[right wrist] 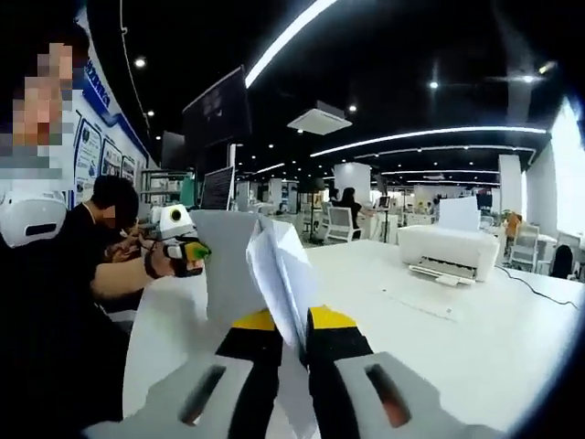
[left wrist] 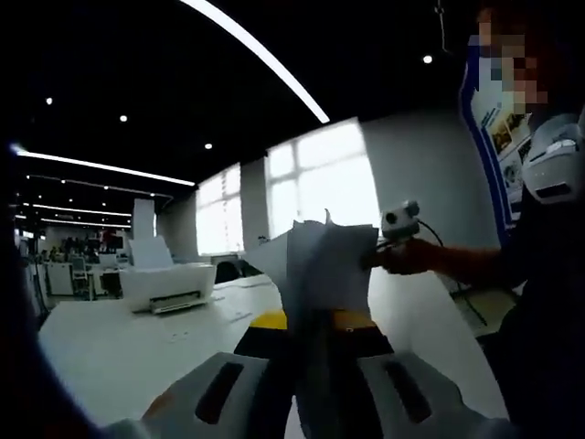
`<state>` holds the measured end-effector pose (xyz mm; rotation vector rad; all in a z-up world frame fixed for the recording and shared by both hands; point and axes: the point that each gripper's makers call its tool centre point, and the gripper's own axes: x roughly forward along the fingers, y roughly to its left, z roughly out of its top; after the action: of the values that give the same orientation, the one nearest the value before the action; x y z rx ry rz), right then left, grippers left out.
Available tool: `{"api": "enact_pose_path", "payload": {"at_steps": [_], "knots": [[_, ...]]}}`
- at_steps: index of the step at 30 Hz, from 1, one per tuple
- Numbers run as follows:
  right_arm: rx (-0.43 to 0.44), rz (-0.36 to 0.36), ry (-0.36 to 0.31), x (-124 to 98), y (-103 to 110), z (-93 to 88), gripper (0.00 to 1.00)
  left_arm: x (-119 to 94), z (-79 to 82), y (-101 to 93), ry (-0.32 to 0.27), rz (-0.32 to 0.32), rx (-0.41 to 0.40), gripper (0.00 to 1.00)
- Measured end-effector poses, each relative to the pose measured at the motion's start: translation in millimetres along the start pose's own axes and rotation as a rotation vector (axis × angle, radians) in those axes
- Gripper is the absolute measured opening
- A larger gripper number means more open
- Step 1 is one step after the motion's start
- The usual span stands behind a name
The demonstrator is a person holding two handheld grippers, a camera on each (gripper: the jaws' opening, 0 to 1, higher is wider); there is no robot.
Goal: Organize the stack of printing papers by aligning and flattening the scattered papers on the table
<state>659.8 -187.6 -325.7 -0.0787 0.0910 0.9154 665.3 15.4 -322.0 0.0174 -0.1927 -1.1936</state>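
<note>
A stack of white printing papers [left wrist: 324, 265] is lifted off the white table [left wrist: 119, 352] and stands on edge between both grippers. My left gripper [left wrist: 311, 322], grey with yellow tips, is shut on the near edge of the sheets. The right gripper [left wrist: 400, 222], held in a hand, pinches the far edge of the stack. In the right gripper view, my right gripper [right wrist: 291, 322] is shut on the papers [right wrist: 274, 261], whose sheets fan apart slightly at the top. The left gripper [right wrist: 181, 245] holds the opposite edge at the left.
A white printer [left wrist: 169, 285] [right wrist: 448, 249] sits on the table [right wrist: 475, 347], with a flat sheet [right wrist: 420, 297] lying in front of it. A cable [right wrist: 539, 285] runs along the table's far right. The person's arm [left wrist: 475, 265] reaches across. Office desks and seated people are behind.
</note>
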Motion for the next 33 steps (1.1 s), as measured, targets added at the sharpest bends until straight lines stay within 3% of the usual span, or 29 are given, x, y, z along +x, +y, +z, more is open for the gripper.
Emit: {"api": "enact_pose_path", "payload": {"at_steps": [3, 7, 9, 17, 33], "knots": [[-0.019, -0.013, -0.002, 1, 0, -0.6, 0.06, 1, 0.4, 0.2, -0.005, -0.001, 0.001, 0.14], [0.025, 0.007, 0.041, 1, 4, -26.3, 0.12, -1, -17.3, -3.2, 0.014, -0.004, -0.024, 0.15], [0.034, 0.006, 0.045, 0, 3, -30.2, 0.12, -1, -20.5, -4.5, 0.019, -0.008, -0.033, 0.15], [0.018, 0.017, 0.043, -8, 2, -21.3, 0.12, -4, -13.6, -1.3, 0.021, -0.019, -0.034, 0.15], [0.038, 0.026, 0.051, -13, 3, -28.5, 0.1, -6, -18.5, -1.0, 0.028, -0.015, -0.055, 0.14]]}}
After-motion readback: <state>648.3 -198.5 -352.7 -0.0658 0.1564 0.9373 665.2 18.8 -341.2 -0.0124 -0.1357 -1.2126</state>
